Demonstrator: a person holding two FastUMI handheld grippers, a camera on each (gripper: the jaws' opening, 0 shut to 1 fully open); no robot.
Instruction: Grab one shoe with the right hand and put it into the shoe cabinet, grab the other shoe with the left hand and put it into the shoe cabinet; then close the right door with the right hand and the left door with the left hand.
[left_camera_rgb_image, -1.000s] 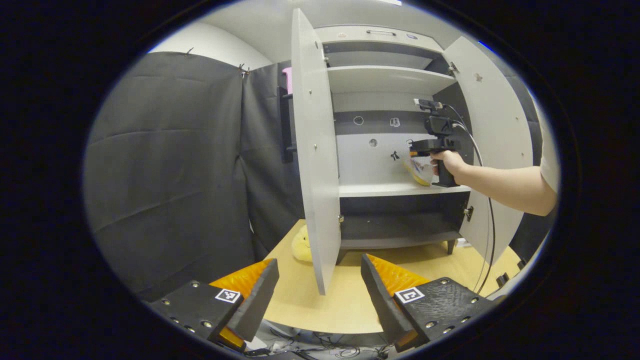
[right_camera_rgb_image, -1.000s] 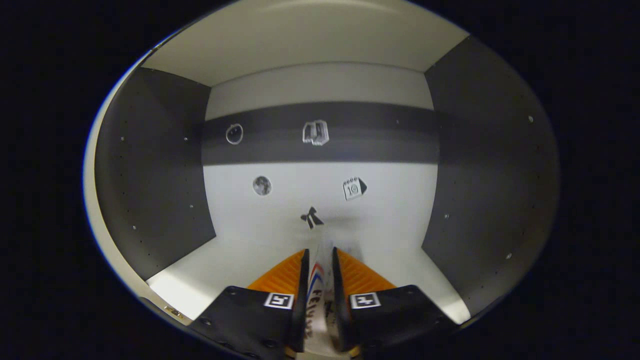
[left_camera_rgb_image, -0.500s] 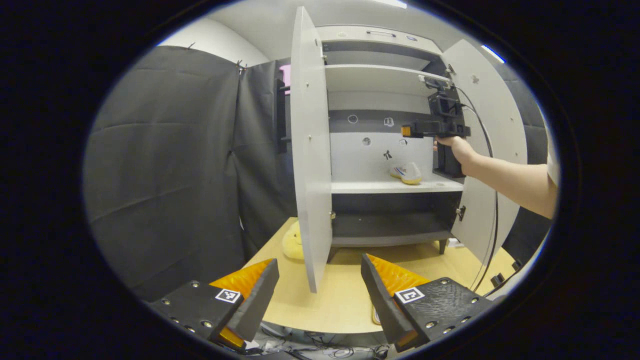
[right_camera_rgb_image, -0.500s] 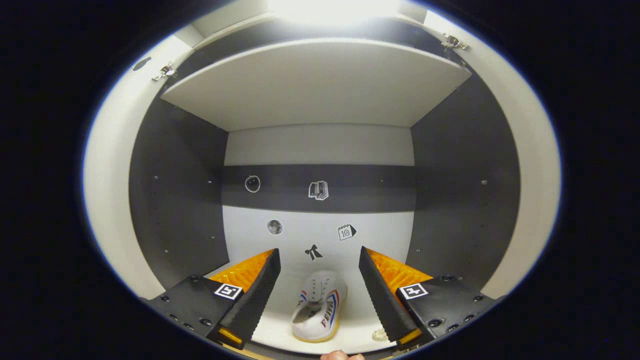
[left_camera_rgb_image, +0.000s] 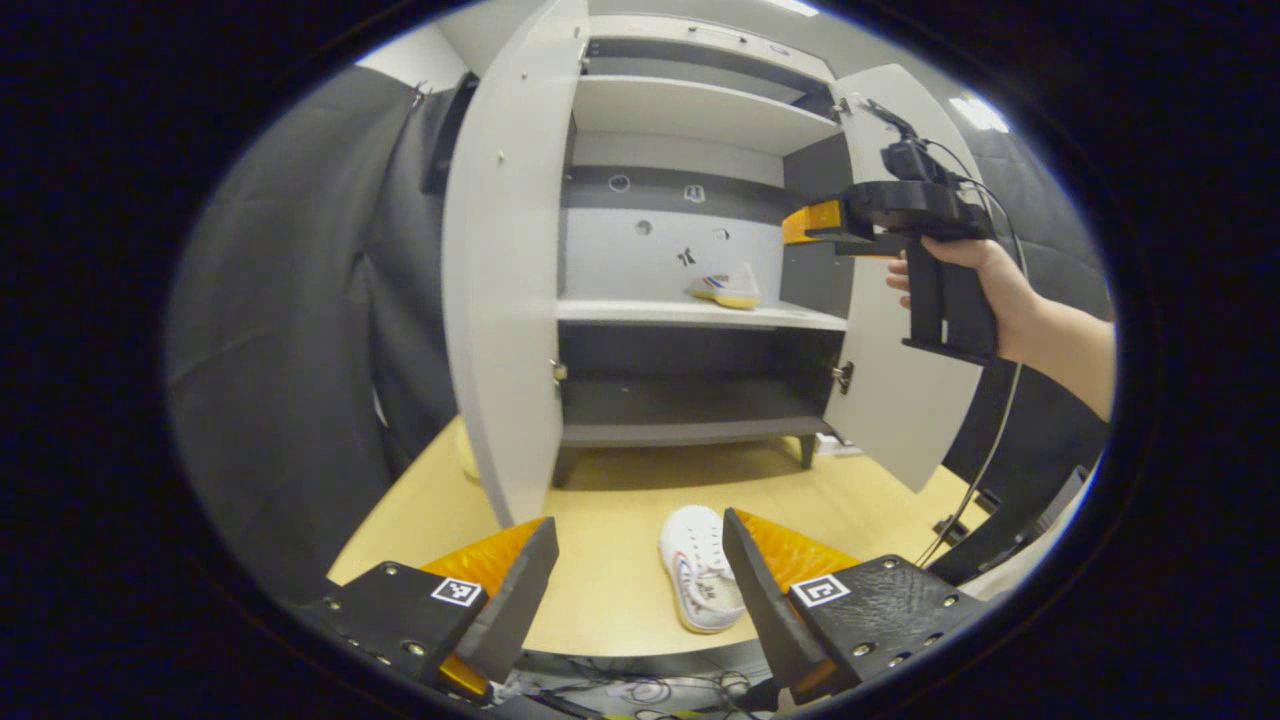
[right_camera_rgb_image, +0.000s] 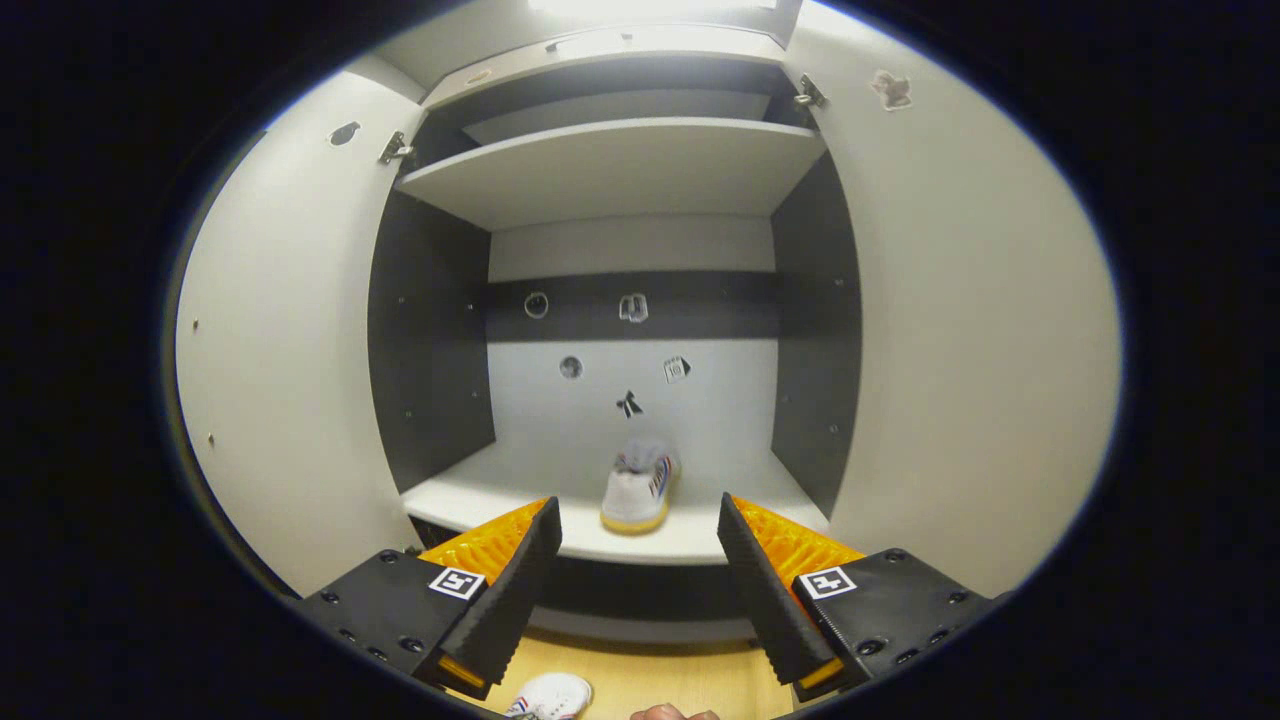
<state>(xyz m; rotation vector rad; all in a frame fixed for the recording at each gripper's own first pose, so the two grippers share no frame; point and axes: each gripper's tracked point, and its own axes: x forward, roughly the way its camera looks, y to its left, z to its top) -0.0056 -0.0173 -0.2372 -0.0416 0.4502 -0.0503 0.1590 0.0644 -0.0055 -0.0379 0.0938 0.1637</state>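
Observation:
A white shoe (right_camera_rgb_image: 637, 490) with a yellow sole stands on the middle shelf of the shoe cabinet (left_camera_rgb_image: 690, 315); the left gripper view shows it at the shelf's right (left_camera_rgb_image: 727, 287). The other white shoe (left_camera_rgb_image: 700, 565) lies on the wooden floor in front of the cabinet, just ahead of my left gripper (left_camera_rgb_image: 640, 585), which is open and empty. My right gripper (right_camera_rgb_image: 640, 570) is open and empty, held back from the shelf in a hand (left_camera_rgb_image: 965, 285). Both doors, left door (left_camera_rgb_image: 505, 260) and right door (left_camera_rgb_image: 900, 330), stand wide open. A bit of the floor shoe (right_camera_rgb_image: 548, 697) peeks below.
Black cloth (left_camera_rgb_image: 290, 330) hangs left of the cabinet. The upper shelf (left_camera_rgb_image: 690, 105) and bottom shelf (left_camera_rgb_image: 690, 405) hold nothing. A cable (left_camera_rgb_image: 985, 450) trails from the right gripper toward the floor. Wires (left_camera_rgb_image: 640, 690) lie under the floor's near edge.
My right gripper opened, left the shoe on the middle shelf and pulled back out of the cabinet. My left gripper swung right and down, bringing the floor shoe into sight.

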